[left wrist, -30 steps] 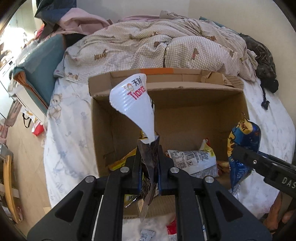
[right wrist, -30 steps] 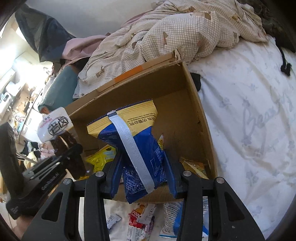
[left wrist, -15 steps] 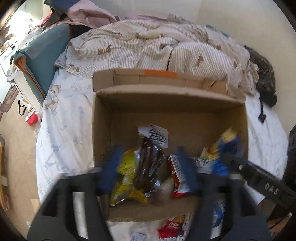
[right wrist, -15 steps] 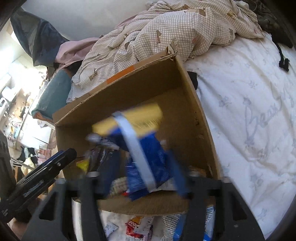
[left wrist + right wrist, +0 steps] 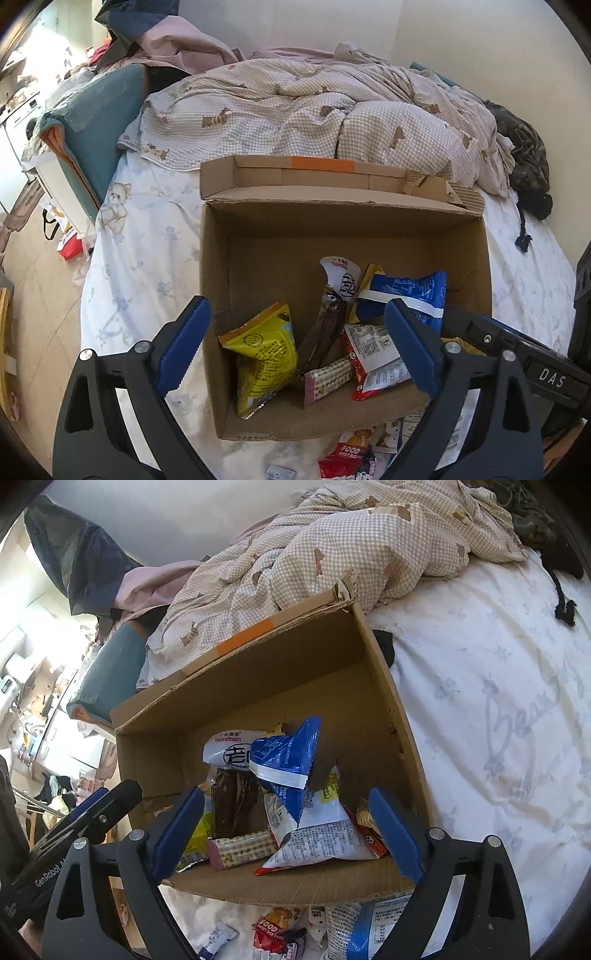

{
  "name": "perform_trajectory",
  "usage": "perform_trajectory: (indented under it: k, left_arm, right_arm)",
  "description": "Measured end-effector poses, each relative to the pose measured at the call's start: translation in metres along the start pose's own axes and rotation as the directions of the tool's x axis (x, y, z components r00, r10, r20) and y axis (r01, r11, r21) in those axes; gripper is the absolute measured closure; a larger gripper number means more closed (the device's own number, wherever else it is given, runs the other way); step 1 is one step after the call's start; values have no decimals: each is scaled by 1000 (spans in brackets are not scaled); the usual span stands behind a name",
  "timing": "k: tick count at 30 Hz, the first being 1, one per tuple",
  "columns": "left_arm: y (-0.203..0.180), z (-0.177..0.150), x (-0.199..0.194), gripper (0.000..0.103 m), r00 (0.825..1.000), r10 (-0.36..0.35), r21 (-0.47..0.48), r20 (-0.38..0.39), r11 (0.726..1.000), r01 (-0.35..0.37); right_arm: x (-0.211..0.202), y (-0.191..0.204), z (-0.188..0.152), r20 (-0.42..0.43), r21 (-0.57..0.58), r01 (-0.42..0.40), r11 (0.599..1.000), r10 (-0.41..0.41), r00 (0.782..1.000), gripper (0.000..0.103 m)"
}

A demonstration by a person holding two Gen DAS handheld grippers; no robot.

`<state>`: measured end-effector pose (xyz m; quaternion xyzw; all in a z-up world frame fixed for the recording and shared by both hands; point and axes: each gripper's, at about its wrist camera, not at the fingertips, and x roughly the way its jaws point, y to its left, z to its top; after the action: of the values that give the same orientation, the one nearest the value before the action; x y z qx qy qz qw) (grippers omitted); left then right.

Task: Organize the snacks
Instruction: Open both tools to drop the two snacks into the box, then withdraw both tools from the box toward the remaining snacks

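An open cardboard box (image 5: 218, 266) (image 5: 384, 686) stands on the bed and holds several snack packs. Inside lie a dark pack with a white top (image 5: 332, 314) (image 5: 232, 797), a blue and yellow bag (image 5: 406, 291) (image 5: 288, 757), a yellow bag (image 5: 262, 350), a small pink bar (image 5: 328, 376) (image 5: 240, 849) and a red and white pack (image 5: 373, 350) (image 5: 317, 834). My left gripper (image 5: 299, 343) hangs over the box's near edge, jaws opening, nothing between them. My right gripper (image 5: 288, 830) hovers likewise, jaws opening, pads off the packs.
More snack packs (image 5: 280, 934) (image 5: 354, 454) lie on the white sheet in front of the box. A rumpled checked duvet (image 5: 314, 107) is piled behind it. A teal cushion (image 5: 99, 122) leans at the bed's left; the floor lies beyond.
Both grippers let go: the dark white-topped pack dropped from the left and the blue and yellow bag from the right, into the box. Both jaws have spread wide.
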<state>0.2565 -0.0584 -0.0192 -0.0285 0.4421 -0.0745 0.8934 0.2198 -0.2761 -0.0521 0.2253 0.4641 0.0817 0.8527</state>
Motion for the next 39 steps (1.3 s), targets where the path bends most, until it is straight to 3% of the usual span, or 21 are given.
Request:
perform_trajectory:
  k: [10,16,23,25,35,39]
  left_arm:
    - [3,0,-5,10,998,56,-3,26,998,-56]
    - [7,-4,-8,10,999,34,-24,16,999,-34]
    - [13,-16,-36,10,996,75,-14,52,997,-74]
    - [14,-20,-46,10,994,93,-19,54,996,-93]
    - [26,-60,-93,9,998,45,-21,48,999,-44]
    - [35,-75,-101,3,999,50,-45,19,998,-49]
  right_arm:
    - [1,4,-1,-8,-12,0,1000,0,1000,10]
    - [-6,11,-1,5,-48,17,999,-17,1000,10]
    - [-25,12,-4,21,-34,8,999,-7,1000,10]
    - [-35,17,-9,32,-54,1,999,1,999,10]
    - [-79,37,-59,23,-173,3,985,1,1000,10]
    - [-90,36,-81,10,-187,-25,982,27,1000,6]
